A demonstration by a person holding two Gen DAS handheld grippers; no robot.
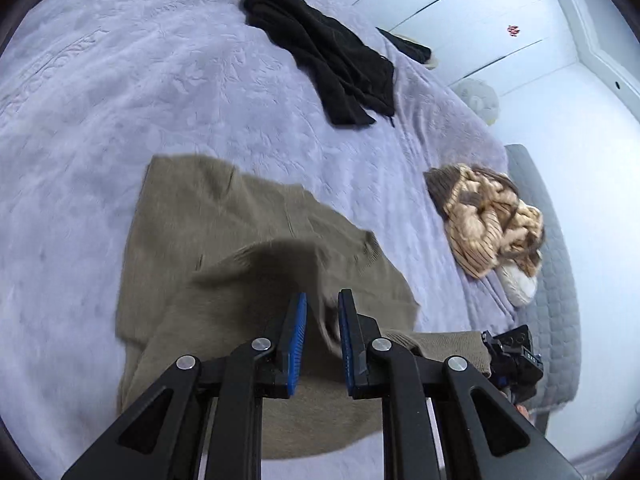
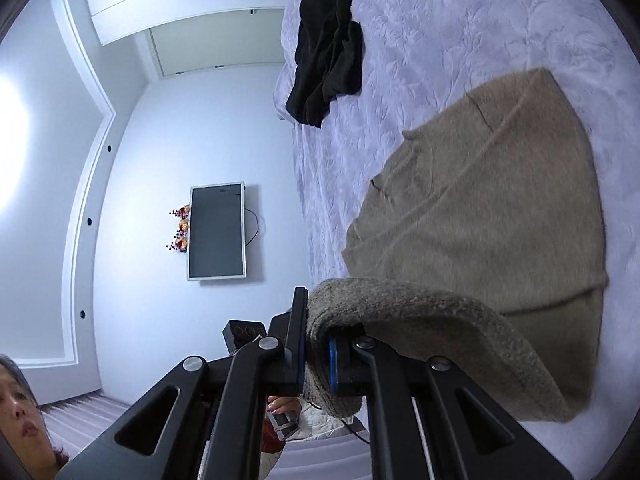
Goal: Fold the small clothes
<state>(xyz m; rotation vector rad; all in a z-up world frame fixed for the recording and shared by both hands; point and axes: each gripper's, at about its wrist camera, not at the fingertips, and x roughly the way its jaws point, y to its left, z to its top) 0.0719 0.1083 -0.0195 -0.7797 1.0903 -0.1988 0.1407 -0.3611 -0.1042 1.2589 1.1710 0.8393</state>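
A taupe knit sweater (image 1: 224, 220) lies on the lavender bedspread (image 1: 120, 100), part of it lifted. My left gripper (image 1: 322, 300) has blue pads a small gap apart with a fold of the sweater running between them; the fabric there is blurred. In the right wrist view the same sweater (image 2: 480, 208) spreads over the bed. My right gripper (image 2: 316, 320) is shut on its thick ribbed edge (image 2: 400, 312), which drapes over the right finger. The right gripper's body (image 1: 512, 354) shows at the sweater's far corner in the left wrist view.
A black garment (image 1: 320, 52) lies crumpled further up the bed, also in the right wrist view (image 2: 326, 52). A tan and brown striped garment (image 1: 488, 216) sits in a heap near the bed's right edge. White wardrobe doors (image 1: 480, 12) stand beyond. A wall-mounted TV (image 2: 216, 232) faces the bed.
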